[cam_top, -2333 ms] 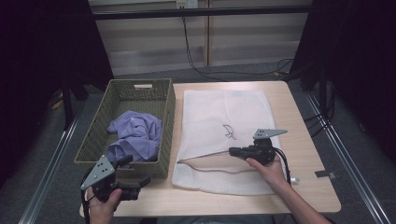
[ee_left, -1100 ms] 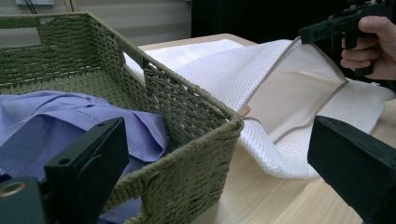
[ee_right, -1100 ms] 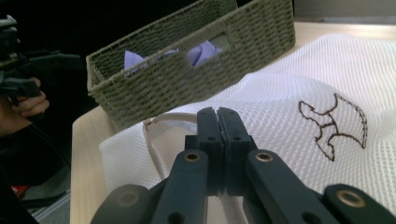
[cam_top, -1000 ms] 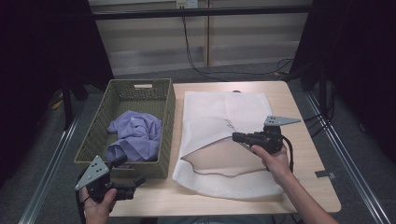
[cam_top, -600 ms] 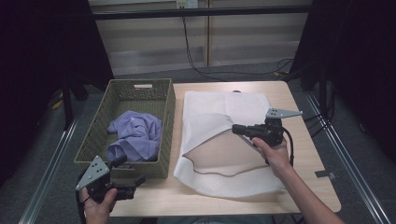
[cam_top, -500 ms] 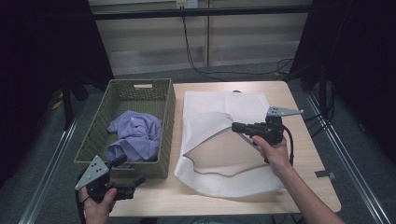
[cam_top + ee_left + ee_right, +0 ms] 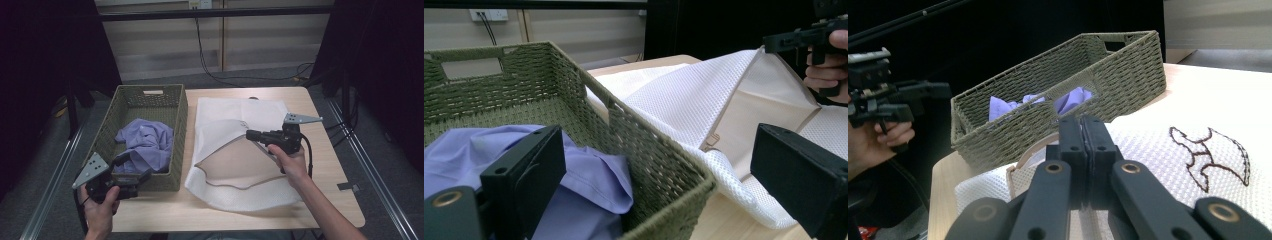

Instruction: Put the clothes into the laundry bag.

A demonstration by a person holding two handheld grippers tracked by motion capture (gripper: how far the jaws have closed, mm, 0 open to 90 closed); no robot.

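While its 2 jaws pinched the upper edge of the white mesh laundry bag [image 7: 235, 150] open, the right gripper [image 7: 251, 135] hung above bare table; the left gripper [image 7: 142, 175], jaws wide and empty, hovered beside the green woven basket [image 7: 177, 107] rim.

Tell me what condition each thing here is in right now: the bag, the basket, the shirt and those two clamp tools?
White mesh bag: lying on the table, its top layer lifted, mouth held open.
Green woven basket: upright, open-topped, with the garment inside.
Purple shirt: crumpled in the basket.
Right gripper: shut on the bag's upper edge.
Left gripper: jaws open, holding nothing, near the basket's front corner.
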